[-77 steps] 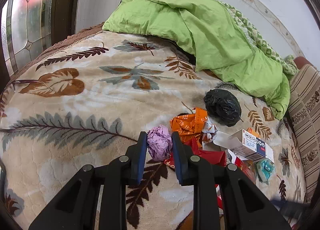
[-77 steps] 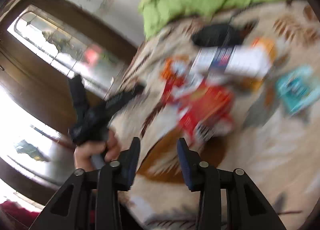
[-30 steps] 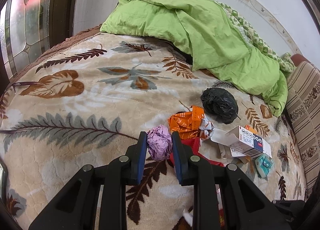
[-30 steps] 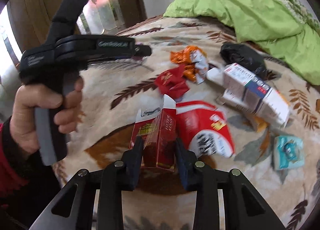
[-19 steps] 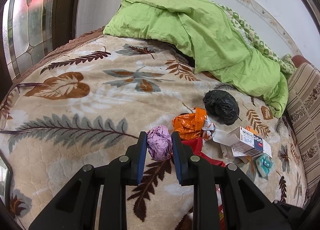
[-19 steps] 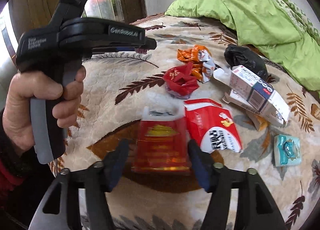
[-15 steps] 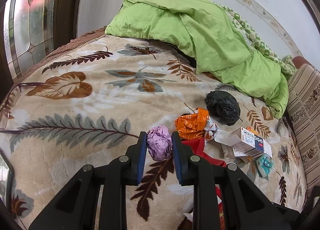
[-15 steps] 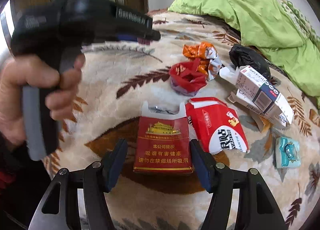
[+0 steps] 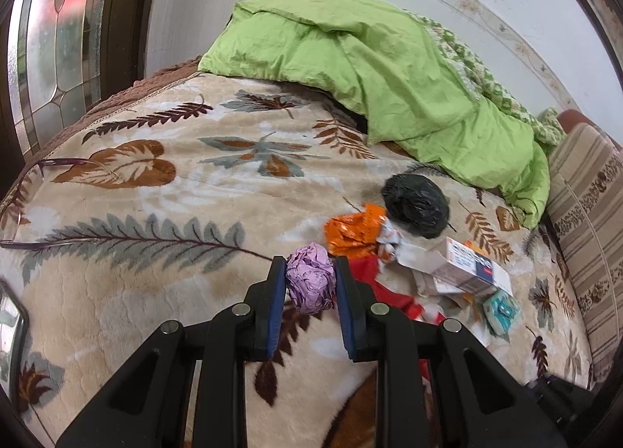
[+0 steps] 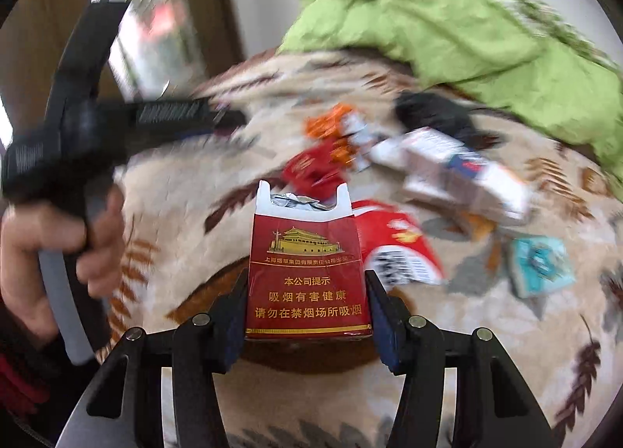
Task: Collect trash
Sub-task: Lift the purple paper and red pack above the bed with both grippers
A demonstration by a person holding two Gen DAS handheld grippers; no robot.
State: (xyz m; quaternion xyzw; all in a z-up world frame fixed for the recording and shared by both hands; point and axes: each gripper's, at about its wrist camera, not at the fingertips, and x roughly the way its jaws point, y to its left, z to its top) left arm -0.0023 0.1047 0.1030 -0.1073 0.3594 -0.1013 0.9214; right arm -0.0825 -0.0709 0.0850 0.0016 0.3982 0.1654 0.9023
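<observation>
My left gripper (image 9: 309, 273) is shut on a crumpled purple paper ball (image 9: 310, 282) and holds it above the leaf-patterned blanket (image 9: 155, 195). My right gripper (image 10: 305, 284) is shut on an open red cigarette pack (image 10: 307, 273), held upright. Trash lies on the blanket: an orange wrapper (image 9: 356, 230), a black bag (image 9: 414, 204), a white carton (image 9: 467, 269), a red wrapper (image 10: 315, 169), a red-and-white packet (image 10: 397, 241) and a teal packet (image 10: 541, 269). The left gripper also shows blurred in the right wrist view (image 10: 187, 117).
A green duvet (image 9: 370, 66) is piled at the head of the bed. A striped cushion (image 9: 588, 214) lines the right side. A stained-glass door (image 9: 50, 39) stands at the left. Glasses (image 9: 46, 167) lie at the blanket's left edge.
My right gripper opened around the red cigarette pack, then closed on its sides and holds it upright. The right view is now blurred by motion. The left gripper still holds the purple ball.
</observation>
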